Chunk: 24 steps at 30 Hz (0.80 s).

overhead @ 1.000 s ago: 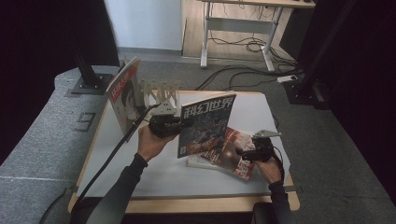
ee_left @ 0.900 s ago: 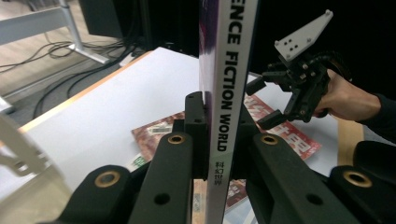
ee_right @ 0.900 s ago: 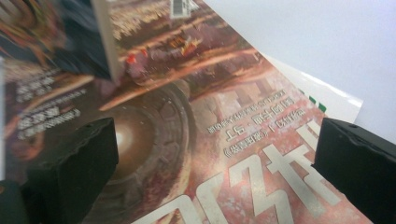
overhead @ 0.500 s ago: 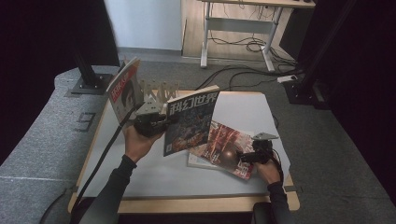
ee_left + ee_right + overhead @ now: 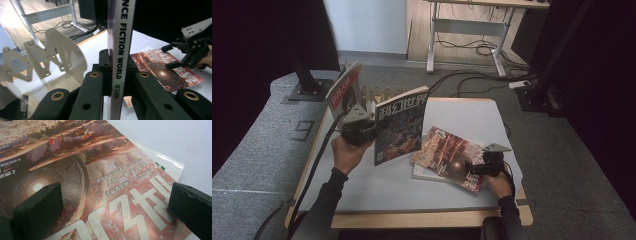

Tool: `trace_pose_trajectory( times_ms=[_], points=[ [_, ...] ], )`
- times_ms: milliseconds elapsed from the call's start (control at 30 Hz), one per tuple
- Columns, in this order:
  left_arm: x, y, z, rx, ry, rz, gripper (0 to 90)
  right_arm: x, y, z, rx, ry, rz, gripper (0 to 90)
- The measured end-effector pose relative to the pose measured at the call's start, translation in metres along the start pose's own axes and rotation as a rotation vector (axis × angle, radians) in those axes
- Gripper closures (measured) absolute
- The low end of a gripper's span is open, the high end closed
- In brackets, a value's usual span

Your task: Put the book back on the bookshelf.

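L gripper [image 5: 368,131] is clamped narrow on the spine of a mag [image 5: 401,124], holding it upright; in the left gripper view both jaws pinch the "Science Fiction World" spine [image 5: 121,50], no gap showing. Change vs a sec ago: that hand has carried the mag leftward and toward the rack [image 5: 377,93], the white zigzag file stand at the table's back-left. Before, the mag hung nearer mid-table over the flat pile; now its near edge sits just right of the rack, w/ the rack's slats [image 5: 53,53] close beside the jaws in the left gripper view. Grip hasn't changed, same pinch throughout. A red-cover mag [image 5: 343,90] already stands in the rack's left end, leaning. Meaning, as I judge it: this is the transfer leg of shelving mags, approx lined up but not yet in a slot; next needs the spine aimed between two slats, then lowering before release. R gripper [image 5: 477,169] sits well right of the rack, jaws wide apart and resting on the top flat mag [image 5: 451,156], pads [image 5: 37,205] either side of the cover print, not pinching it. It has barely shifted. A white booklet [image 5: 165,167] peeks from under that mag. So one shelved, one in transit, at least two left on the table [image 5: 472,120].
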<state>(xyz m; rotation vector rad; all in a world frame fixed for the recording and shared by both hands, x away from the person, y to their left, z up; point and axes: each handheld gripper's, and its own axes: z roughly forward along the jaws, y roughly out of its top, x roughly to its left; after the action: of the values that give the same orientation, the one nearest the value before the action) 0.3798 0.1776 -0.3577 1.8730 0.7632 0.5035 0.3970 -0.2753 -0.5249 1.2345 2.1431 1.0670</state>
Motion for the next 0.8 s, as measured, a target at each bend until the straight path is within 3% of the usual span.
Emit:
trace_pose_trajectory(
  times_ms=[233, 367, 500, 800],
  points=[
    [0.007, -0.002, -0.008, 0.02, 0.053, -0.002, 82.8, 0.0, -0.003, 0.0, -0.023, 0.001, 0.0, 0.0],
    [0.013, -0.006, -0.012, 0.025, 0.081, -0.026, 82.8, 0.0, -0.004, 0.0, -0.033, 0.0, 0.001, 0.0],
    [0.02, -0.009, -0.018, 0.017, 0.083, -0.056, 82.9, 0.0, -0.005, 0.0, -0.043, 0.002, -0.001, 0.0],
    [0.028, -0.007, -0.035, -0.01, 0.116, -0.077, 82.9, 0.0, -0.006, 0.0, -0.049, 0.002, 0.001, 0.0]
  ],
)
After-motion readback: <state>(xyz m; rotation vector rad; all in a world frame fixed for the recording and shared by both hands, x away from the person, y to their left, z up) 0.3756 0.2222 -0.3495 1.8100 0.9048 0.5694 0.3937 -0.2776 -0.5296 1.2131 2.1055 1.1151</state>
